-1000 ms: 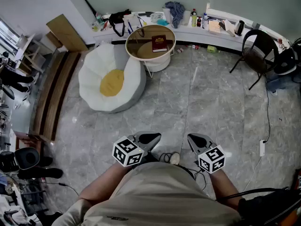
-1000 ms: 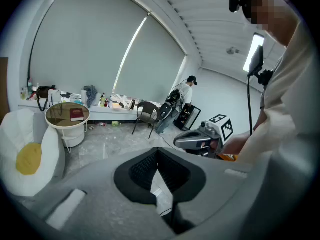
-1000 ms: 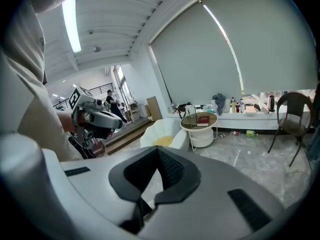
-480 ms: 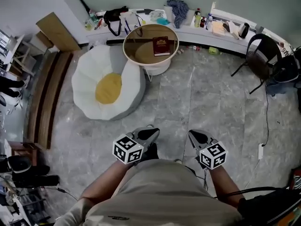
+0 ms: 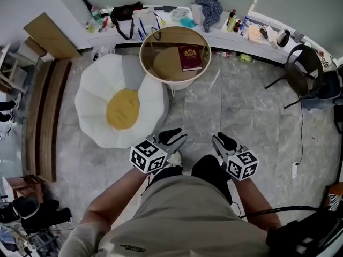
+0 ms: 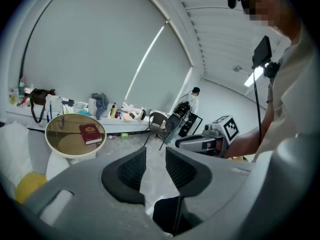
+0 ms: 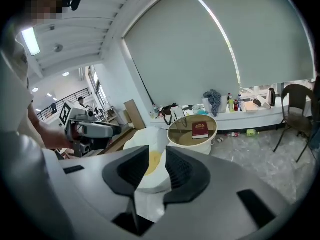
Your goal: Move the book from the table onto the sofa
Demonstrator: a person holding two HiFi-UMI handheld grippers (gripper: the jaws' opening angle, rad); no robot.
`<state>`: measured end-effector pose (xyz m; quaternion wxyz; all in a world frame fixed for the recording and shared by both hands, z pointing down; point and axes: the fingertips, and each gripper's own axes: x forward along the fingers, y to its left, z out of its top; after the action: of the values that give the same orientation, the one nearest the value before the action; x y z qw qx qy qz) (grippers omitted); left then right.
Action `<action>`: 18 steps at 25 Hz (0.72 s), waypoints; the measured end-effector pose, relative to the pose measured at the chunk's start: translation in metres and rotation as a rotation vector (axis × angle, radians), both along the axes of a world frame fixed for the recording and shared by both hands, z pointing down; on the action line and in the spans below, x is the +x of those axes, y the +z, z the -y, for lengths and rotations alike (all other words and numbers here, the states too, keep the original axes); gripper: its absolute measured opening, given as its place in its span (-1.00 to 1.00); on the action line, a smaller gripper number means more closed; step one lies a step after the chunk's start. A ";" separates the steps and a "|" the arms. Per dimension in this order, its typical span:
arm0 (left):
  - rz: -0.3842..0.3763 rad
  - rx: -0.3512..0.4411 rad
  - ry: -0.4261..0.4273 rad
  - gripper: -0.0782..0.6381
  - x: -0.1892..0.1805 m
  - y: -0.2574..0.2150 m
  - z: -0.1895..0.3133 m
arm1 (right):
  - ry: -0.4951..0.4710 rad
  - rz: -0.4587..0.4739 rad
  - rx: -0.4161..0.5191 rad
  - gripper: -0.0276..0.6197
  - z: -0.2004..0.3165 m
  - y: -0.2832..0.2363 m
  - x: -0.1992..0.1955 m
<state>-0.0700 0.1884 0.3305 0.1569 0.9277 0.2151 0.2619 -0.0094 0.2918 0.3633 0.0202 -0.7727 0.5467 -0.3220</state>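
Book (image 5: 191,57) flat on counter (image 5: 163,63), well ahead — left gripper (image 5: 177,137), right gripper (image 5: 220,141): fingers just spread, empty, readied for pickup.

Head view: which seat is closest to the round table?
The white sofa with the yellow centre, beside the table; the black chair stands farther off.

black chair (image 5: 295,74) beside ledge (image 5: 221,37) | black bag (image 5: 124,14) on ledge | blue cloth (image 5: 210,5) on ledge

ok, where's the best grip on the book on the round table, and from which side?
The book lies flat, cover up, near the right rim of the table. Probably pinch its thickness at that right edge, coming in low from that side.
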 end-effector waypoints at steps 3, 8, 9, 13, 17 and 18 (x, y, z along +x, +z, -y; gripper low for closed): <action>0.016 -0.033 -0.046 -0.46 0.028 0.007 0.033 | -0.016 0.014 -0.031 -0.57 0.028 0.005 0.028; 0.075 -0.082 -0.118 -0.40 0.073 0.035 0.079 | -0.043 0.069 -0.063 -0.54 0.074 0.035 0.087; 0.089 -0.085 -0.130 -0.40 0.083 0.044 0.089 | -0.052 0.079 -0.067 -0.53 0.085 0.045 0.100; 0.171 -0.107 -0.193 -0.37 0.130 0.084 0.127 | -0.061 0.126 -0.076 -0.49 0.124 0.088 0.168; 0.247 -0.117 -0.246 -0.34 0.194 0.125 0.158 | -0.063 0.167 -0.092 -0.45 0.162 0.140 0.254; 0.265 -0.115 -0.251 -0.34 0.211 0.137 0.163 | -0.065 0.180 -0.098 -0.45 0.170 0.154 0.275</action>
<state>0.1406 0.0253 0.4674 0.2681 0.8941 0.0896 0.3473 0.2654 0.1215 0.5170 0.0209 -0.7227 0.5508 -0.4170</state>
